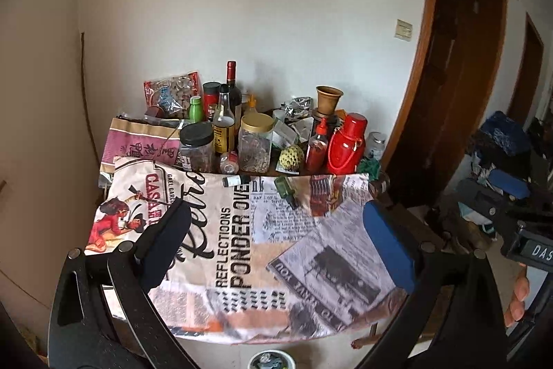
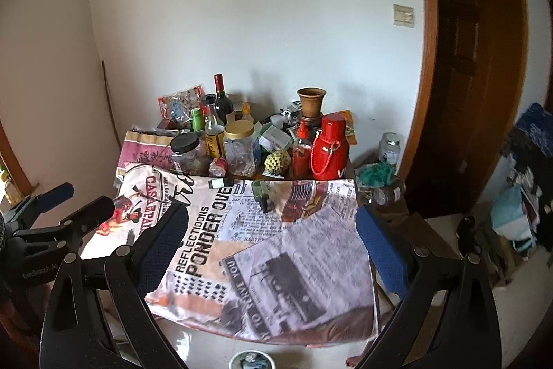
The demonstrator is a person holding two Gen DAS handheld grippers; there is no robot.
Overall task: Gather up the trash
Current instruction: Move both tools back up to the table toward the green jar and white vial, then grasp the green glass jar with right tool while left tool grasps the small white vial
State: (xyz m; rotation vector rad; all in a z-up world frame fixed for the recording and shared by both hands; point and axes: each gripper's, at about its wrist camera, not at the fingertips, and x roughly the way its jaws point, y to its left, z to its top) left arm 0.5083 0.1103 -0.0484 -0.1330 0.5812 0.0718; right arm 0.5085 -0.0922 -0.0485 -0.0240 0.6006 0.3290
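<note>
Both grippers are seen short of the table [image 1: 408, 213], so the approach step is judged to be in hand; nothing has been picked up.

The left gripper [image 1: 276, 241] is held with its jaws wide apart and nothing between them but the view of the cloth [image 1: 276, 265]. The right gripper [image 2: 273, 241] is likewise spread wide and empty.

Two small loose items are seen on the cloth at centre frame, just below the clutter: a small vial [image 1: 236, 180] lying on its side and a green bottle [image 1: 287, 191]. These are judged the likeliest trash, along with the crumpled foil [image 1: 297, 106] at the back, right of centre. A bin [image 1: 271, 360] is partly shown at the bottom edge of both views, below the cloth's hanging hem.

For the next move, one gripper would need to be brought forward over the cloth, lined up on a small item and closed; the tall jars and the red flask [image 1: 345, 144] just behind leave little room.

On the cloth, "REFLECTIOONS", "PONDER OVE" and "CASA" can be read. The labels on the jars are too small to be made out.
</note>
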